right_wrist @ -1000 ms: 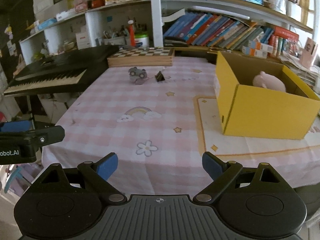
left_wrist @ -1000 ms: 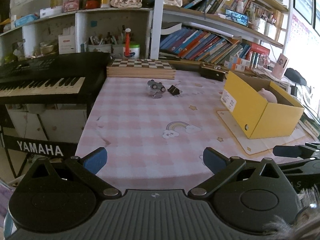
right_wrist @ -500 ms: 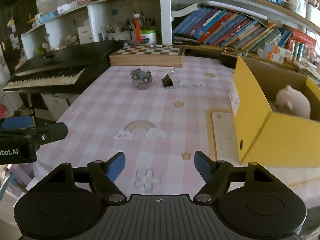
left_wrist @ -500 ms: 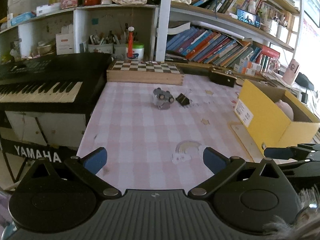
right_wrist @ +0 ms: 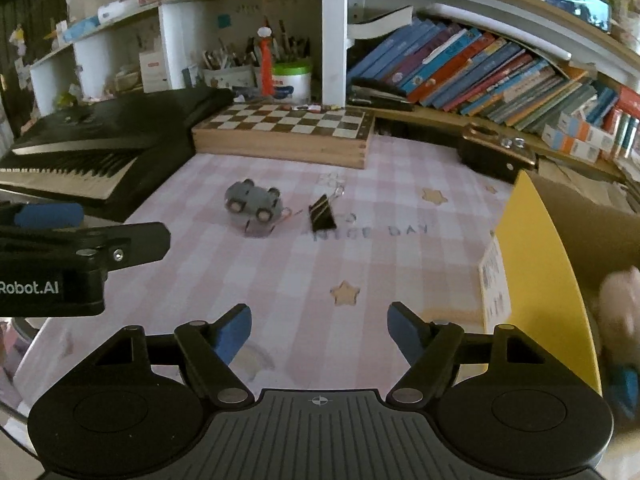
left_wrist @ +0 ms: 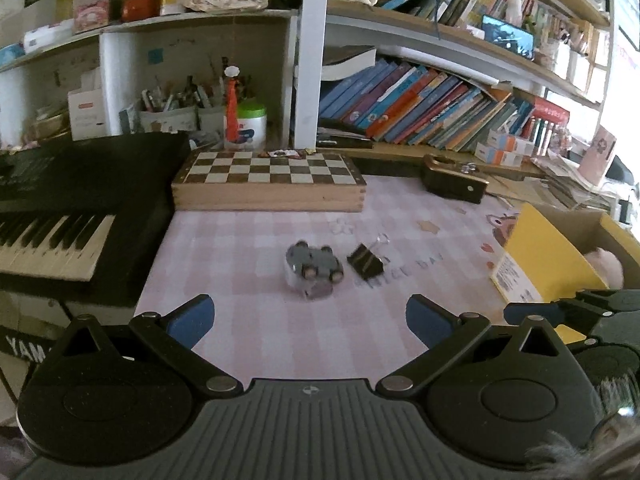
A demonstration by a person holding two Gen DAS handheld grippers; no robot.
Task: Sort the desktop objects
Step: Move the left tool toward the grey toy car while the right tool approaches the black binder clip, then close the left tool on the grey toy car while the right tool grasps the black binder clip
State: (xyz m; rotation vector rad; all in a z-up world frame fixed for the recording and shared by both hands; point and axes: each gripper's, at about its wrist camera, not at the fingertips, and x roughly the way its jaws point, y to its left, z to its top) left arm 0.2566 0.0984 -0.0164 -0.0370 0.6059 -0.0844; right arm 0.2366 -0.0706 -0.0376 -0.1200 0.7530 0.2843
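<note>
Both the left gripper (left_wrist: pixel 308 320) and the right gripper (right_wrist: pixel 319 330) are spread wide and hold nothing; a small grey toy car (left_wrist: pixel 314 267) and a black metal binder clip (left_wrist: pixel 366 260) lie mid-frame.

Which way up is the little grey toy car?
Tipped over. The toy car lies wheels-up on the tablecloth, wheels facing both cameras, beside the binder clip.

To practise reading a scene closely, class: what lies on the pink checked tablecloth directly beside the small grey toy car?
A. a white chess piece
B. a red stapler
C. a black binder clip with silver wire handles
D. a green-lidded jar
C: the black binder clip with silver wire handles lies just right of the small grey toy car on the pink checked tablecloth in both wrist views, close but not touching.
</note>
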